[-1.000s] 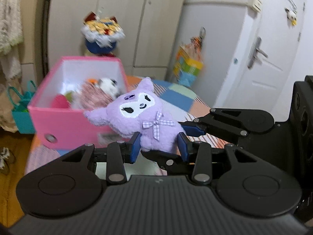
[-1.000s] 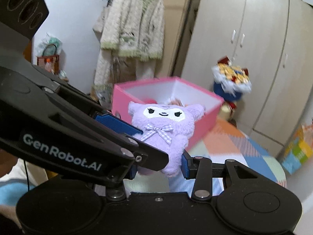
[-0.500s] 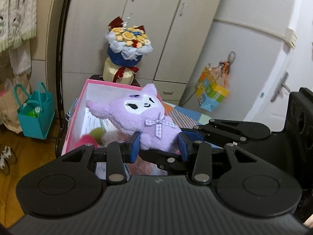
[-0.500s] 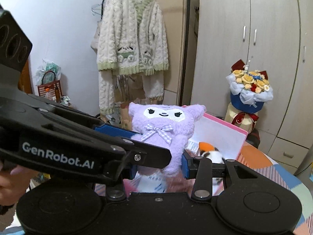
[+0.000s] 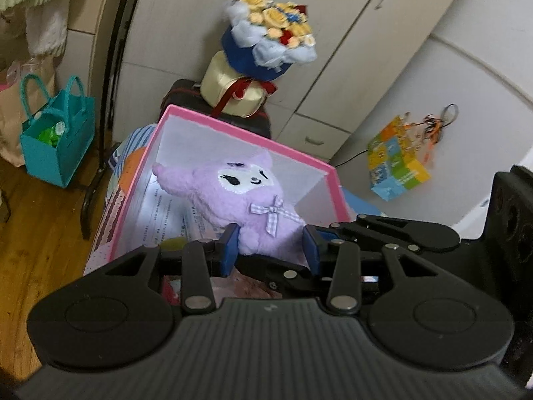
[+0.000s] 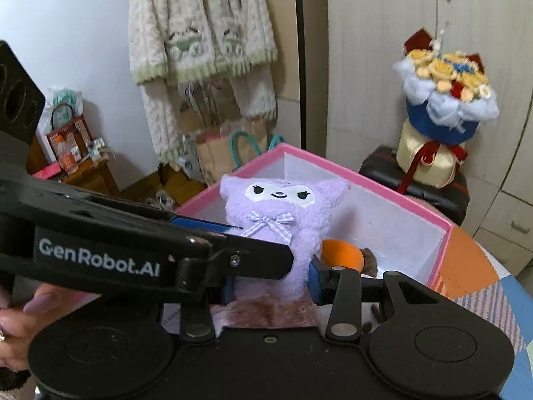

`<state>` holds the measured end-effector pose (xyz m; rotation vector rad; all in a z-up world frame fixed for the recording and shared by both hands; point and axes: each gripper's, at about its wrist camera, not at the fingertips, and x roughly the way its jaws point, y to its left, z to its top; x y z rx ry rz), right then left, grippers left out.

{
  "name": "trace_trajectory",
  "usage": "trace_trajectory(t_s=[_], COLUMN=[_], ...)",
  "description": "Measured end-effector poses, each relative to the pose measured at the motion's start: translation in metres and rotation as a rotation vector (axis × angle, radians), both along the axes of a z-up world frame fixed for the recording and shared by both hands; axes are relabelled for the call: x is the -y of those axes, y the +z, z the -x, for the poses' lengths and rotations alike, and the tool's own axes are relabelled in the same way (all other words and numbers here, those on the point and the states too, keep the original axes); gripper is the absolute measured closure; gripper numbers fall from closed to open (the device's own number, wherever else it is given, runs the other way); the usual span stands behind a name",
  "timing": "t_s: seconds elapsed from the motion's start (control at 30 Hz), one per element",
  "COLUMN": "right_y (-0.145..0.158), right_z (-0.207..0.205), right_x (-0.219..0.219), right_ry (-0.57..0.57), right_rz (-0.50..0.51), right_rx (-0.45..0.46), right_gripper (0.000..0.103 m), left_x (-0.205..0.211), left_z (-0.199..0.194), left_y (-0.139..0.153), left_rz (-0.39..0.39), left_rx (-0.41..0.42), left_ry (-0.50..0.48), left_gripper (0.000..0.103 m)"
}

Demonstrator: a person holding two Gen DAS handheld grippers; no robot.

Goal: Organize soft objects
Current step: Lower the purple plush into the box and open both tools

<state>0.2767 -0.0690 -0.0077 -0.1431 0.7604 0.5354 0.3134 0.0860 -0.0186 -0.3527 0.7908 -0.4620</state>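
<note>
Left gripper (image 5: 271,250) clamped on purple plush (image 5: 246,200), held over open pink box (image 5: 240,130) lined with printed paper. Right gripper (image 6: 271,280) also clamped on plush (image 6: 283,220), above pink box (image 6: 366,175) containing orange ball (image 6: 341,255).

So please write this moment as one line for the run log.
held: purple plush toy | left gripper: shut on toy | right gripper: shut on toy | toy over pink box, not released
</note>
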Motion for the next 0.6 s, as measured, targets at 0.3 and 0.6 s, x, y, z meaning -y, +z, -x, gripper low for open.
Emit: trace_trajectory(t_s=[0.3, 0.6], right_y=[-0.017, -0.011], right_z=[-0.023, 0.006], right_x=[-0.007, 0.001], right_ry=[0.06, 0.05], right_rz=[0.052, 0.11], right_rx=[-0.058, -0.021], right_gripper=[0.055, 0.044], left_x=[-0.001, -0.006], left_z=[-0.015, 0.037], left_y=[-0.017, 0.0], left_rz=[-0.02, -0.153], left_rx=[-0.075, 0.124], left_ry=[0.031, 0.037], left_gripper=[0.063, 0.049])
